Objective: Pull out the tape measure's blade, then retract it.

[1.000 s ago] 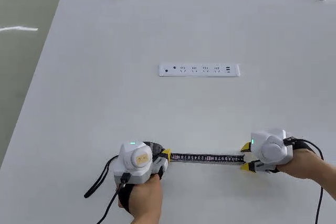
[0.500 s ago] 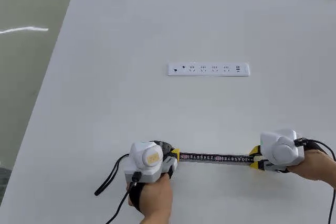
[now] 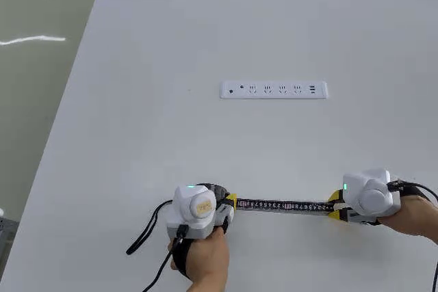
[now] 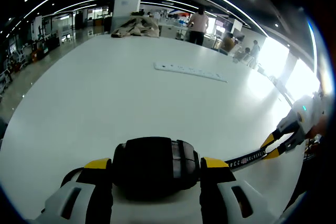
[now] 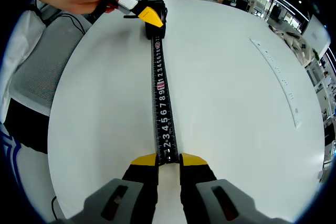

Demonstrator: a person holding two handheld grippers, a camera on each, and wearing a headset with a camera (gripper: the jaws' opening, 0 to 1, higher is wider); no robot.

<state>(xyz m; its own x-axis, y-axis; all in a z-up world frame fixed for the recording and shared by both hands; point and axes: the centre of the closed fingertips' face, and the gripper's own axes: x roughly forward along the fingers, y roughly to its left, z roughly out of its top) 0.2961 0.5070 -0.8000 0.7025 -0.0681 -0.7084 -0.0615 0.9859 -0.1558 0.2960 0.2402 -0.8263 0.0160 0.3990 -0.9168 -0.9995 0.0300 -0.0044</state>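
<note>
At the white bench's near edge, the left gripper clamped the case and the right gripper pinched the blade by its tip (stretched between them); a slipped pinch risked whiplash retraction.

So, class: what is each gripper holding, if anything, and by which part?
The left gripper clamps the tape measure's case by its sides; the right gripper pinches the blade at its free end.
</note>
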